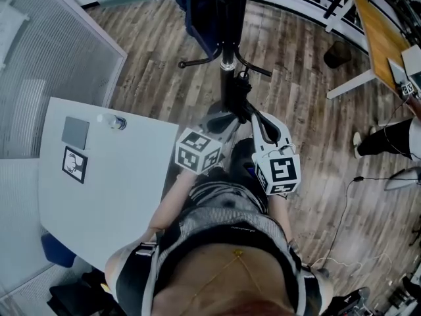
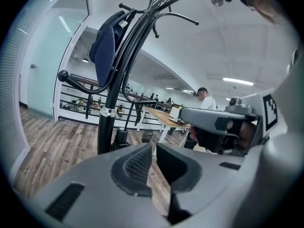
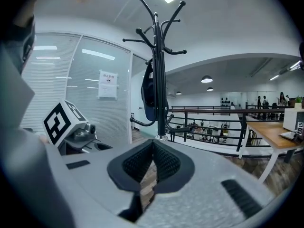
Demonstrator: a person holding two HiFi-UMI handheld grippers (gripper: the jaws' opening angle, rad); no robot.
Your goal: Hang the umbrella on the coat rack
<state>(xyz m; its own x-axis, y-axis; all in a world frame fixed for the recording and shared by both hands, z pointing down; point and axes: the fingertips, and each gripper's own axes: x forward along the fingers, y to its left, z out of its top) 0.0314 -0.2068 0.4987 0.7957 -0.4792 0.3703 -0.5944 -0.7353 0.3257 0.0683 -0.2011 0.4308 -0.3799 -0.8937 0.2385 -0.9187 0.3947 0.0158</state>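
The black coat rack (image 1: pixel 227 78) stands on the wood floor straight ahead of me. A dark blue folded umbrella (image 1: pixel 204 12) hangs from one of its hooks. In the left gripper view the umbrella (image 2: pixel 103 51) droops beside the pole (image 2: pixel 108 118), and in the right gripper view the umbrella (image 3: pixel 148 91) hangs left of the pole (image 3: pixel 160 80). My left gripper (image 1: pixel 220 120) and right gripper (image 1: pixel 260 120) point at the pole's lower part, side by side. Seen along its own jaws, the left gripper (image 2: pixel 154 148) is shut with nothing in it. The right gripper (image 3: pixel 153 146) is likewise shut and empty.
A white table (image 1: pixel 112 176) at my left carries a bottle (image 1: pixel 112 120), a grey pad (image 1: pixel 75 131) and a marker card (image 1: pixel 74 164). A glass partition (image 1: pixel 52 51) lies beyond it. A wooden desk (image 1: pixel 381 38), a dark bin (image 1: pixel 337 54) and a person's legs (image 1: pixel 388 140) are at the right.
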